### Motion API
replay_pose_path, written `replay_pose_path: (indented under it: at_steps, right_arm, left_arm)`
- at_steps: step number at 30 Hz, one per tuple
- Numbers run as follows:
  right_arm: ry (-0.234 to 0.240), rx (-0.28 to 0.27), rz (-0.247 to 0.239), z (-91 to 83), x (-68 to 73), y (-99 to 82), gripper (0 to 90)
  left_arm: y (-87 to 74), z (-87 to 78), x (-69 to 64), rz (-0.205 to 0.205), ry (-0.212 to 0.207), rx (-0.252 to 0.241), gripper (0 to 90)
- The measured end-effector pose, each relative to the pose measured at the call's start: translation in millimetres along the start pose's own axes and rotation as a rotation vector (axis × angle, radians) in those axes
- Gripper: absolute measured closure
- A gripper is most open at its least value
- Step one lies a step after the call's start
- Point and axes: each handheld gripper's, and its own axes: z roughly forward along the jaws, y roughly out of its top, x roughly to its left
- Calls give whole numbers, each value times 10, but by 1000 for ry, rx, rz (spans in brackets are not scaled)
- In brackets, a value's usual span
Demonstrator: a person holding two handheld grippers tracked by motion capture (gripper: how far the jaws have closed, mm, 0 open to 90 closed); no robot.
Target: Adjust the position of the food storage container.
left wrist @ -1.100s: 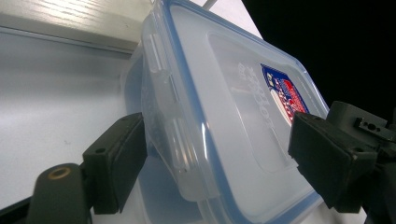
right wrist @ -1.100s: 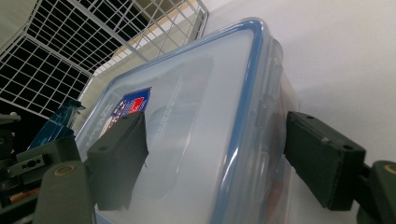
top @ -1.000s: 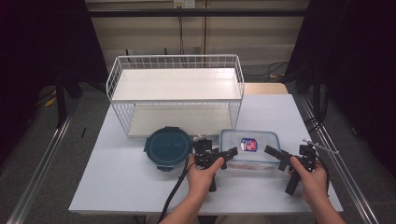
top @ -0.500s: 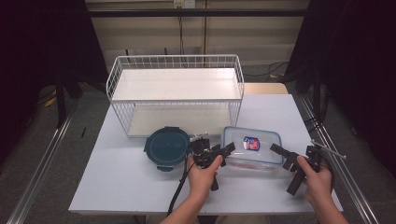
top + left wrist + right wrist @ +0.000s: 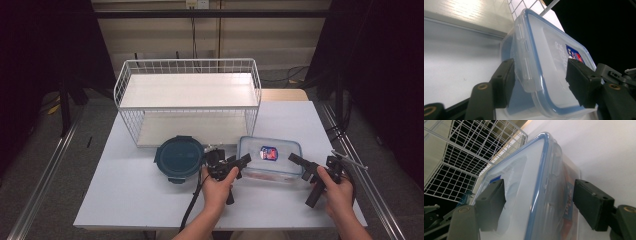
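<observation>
Meanwhile, on the white table (image 5: 125,200), a white wire rack (image 5: 190,107) stands at the far side, a round dark-teal container (image 5: 179,159) sits in front of it, and the clear rectangular box (image 5: 270,159) with its blue-sealed lid lies just right of that, near the person. The left gripper (image 5: 239,162) reaches to the box's left end and the right gripper (image 5: 299,162) to its right end. Judged from this, the step in hand is working the side latches of the lid. In the left gripper view the latch flap (image 5: 524,67) sits between jaws standing apart, one pad against it, the other clear; in the right gripper view the box's edge (image 5: 544,195) lies between wide jaws that do not press it. The left jaws have just been closing, then steadied; the right jaws narrowed and have just been opening again. Next, each gripper probably needs to pinch or lever its flap. Against the earlier frames, the box sits slightly farther right.
</observation>
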Motion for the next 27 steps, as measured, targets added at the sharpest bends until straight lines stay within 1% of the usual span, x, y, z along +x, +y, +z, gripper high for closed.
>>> replay_pose_path:
  at_steps: [2,3,4,5,7,8,9,10,11,12,13,14,15,16,17,18,19,20,21,22,23,24,25,26,27]
  right_arm:
    - [6,11,25,12,-16,-16,220]
    - [13,3,22,17,-24,-21,216]
    - [17,9,35,17,-21,-23,215]
    - [13,9,34,14,-24,-24,221]
    - [9,6,27,2,-16,-19,237]
    - [1,5,29,0,-11,-19,245]
    - [-2,3,35,-2,-8,-20,248]
    - [-4,-1,50,-5,-5,-22,255]
    - [-3,-8,66,-7,-3,-23,273]
    - [-16,-14,62,-16,-1,-19,308]
    - [-19,-33,54,-32,8,-7,353]
    - [-23,-44,51,-54,18,7,406]
    - [-21,-57,56,-75,25,17,433]
    - [-25,-56,60,-87,16,21,434]
    - [-11,-58,82,-96,9,23,443]
    - [-4,-65,96,-104,-10,19,455]
    - [6,-66,113,-112,-16,18,463]
    - [19,-76,109,-112,-21,17,470]
    - [26,-78,102,-121,-17,17,476]
    - [42,-89,104,-130,8,19,482]
    - [61,-106,84,-161,68,28,486]
    - [61,-106,84,-161,68,28,486]
    - [71,-119,74,-169,102,34,486]
    - [79,-128,71,-189,139,32,487]
    - [88,-138,63,-204,168,34,487]
  left_arm:
    - [-3,36,10,6,-3,13,337]
    - [-5,49,17,6,-10,13,323]
    - [-6,60,21,1,-11,13,312]
    - [-5,70,28,-6,-19,12,305]
    - [-1,74,31,-9,-20,12,302]
    - [2,77,26,-19,-16,10,308]
    - [13,69,44,-26,-25,16,314]
    - [23,59,53,-33,-22,20,331]
    - [26,59,44,-52,-24,10,346]
    - [33,45,48,-52,-30,12,356]
    - [41,28,46,-53,-43,7,372]
    - [46,19,30,-63,-44,-8,390]
    - [53,9,20,-65,-48,-16,406]
    - [59,6,5,-74,-48,-27,420]
    - [71,-6,8,-64,-49,-20,429]
    - [75,-13,-4,-69,-50,-27,434]
    - [84,-31,-2,-60,-51,-32,443]
    - [94,-46,-12,-54,-45,-41,453]
    - [107,-70,-13,-48,-49,-40,461]
    - [119,-95,-19,-45,-51,-48,468]
    - [131,-120,-32,-40,-53,-58,472]
    - [147,-148,-60,-47,-49,-68,472]
    - [160,-176,-82,-52,-53,-84,473]
    - [175,-210,-100,-44,-67,-95,476]
    - [196,-243,-118,-37,-70,-100,478]
